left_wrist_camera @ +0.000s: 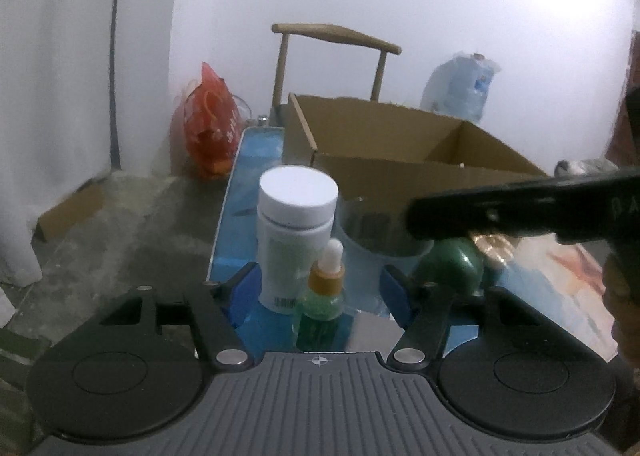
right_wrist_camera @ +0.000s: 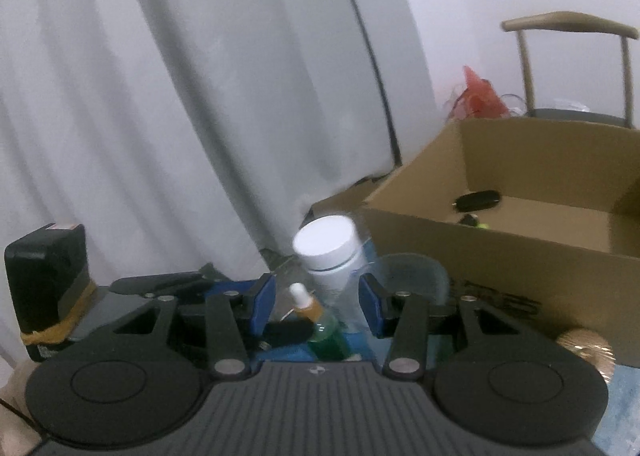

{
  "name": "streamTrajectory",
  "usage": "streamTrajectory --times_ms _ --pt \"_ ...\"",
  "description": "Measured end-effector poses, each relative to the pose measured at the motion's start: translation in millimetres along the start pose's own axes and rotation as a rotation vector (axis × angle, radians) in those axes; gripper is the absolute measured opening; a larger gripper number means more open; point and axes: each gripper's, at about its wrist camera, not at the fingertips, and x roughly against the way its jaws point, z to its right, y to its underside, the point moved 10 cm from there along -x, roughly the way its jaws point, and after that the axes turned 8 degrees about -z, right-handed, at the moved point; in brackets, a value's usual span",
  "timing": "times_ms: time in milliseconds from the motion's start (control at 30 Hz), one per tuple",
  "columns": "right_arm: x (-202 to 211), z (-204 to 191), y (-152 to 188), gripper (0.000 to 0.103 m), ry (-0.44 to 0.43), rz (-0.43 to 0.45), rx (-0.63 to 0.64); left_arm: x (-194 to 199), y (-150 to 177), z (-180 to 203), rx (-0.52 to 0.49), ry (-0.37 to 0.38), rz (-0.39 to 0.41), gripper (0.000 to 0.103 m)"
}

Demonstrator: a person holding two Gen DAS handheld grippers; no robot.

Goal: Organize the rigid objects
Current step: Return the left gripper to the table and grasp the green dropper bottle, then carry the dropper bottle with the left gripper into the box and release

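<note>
In front of the open cardboard box (left_wrist_camera: 400, 159), on a blue-topped table (left_wrist_camera: 240, 183), a white-capped bottle (left_wrist_camera: 294, 232) and a small green dropper bottle (left_wrist_camera: 324, 288) stand upright, touching or nearly so, the dropper on the side away from the box. They wait with a round glass dish (left_wrist_camera: 376, 232), set against the box's near wall, and a dark green rounded object (left_wrist_camera: 452, 268) just right of the dish, which suggests loose items gathered for packing. The box already holds a dark oblong item (right_wrist_camera: 478, 199) and a smaller piece with a yellow-green spot (right_wrist_camera: 474, 220), so sorting appears under way.

The left gripper (left_wrist_camera: 320, 288) hangs with its blue pads well apart, both bottles framed between them; neither pad touches either bottle. The right gripper (right_wrist_camera: 318, 308) is parted too, more narrowly, its pads either side of the same pair and pressing on nothing. From the left camera its black body reaches across from the right, over the green object.

Both tools crowd one small spot, and the bottles stand close to the table's left edge, beyond which lies bare concrete floor (left_wrist_camera: 120, 223). A sideways knock could likely send the dropper bottle over. The box's near wall rises higher than the bottles, so anything carried must probably be lifted over its rim; inside, most of the floor looks free. A ball of twine (right_wrist_camera: 584, 348) sits against the box's outer wall at the right.
</note>
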Motion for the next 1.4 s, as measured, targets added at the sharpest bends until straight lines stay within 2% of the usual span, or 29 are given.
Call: streamTrajectory --times_ms 200,367,467,600,667,800,1133,1400 --pt "-21 -17 -2 0.044 0.037 -0.027 0.074 -13 9 -1 0.002 0.036 -0.025 0.053" --pt "-36 -23 1 0.037 0.090 -0.055 0.142 -24 15 -2 0.005 0.056 -0.040 0.052" --pt "-44 -24 4 0.034 0.111 -0.072 0.163 -29 17 -3 0.011 0.065 -0.050 0.048" --pt "-50 -25 6 0.029 0.129 -0.095 0.179 -30 18 -3 -0.007 0.048 -0.043 0.035" --pt "-53 -24 8 0.025 0.136 -0.103 0.186 -29 18 0 -0.020 0.040 -0.035 0.034" --pt "-54 -25 7 0.020 0.123 -0.107 0.188 -28 18 4 -0.037 0.017 -0.020 0.033" --pt "-39 -39 4 0.018 0.077 -0.078 0.197 -3 13 11 -0.083 -0.044 0.013 0.032" --pt "11 -68 -27 0.018 -0.022 0.034 0.243 50 -25 27 -0.213 -0.141 0.075 0.031"
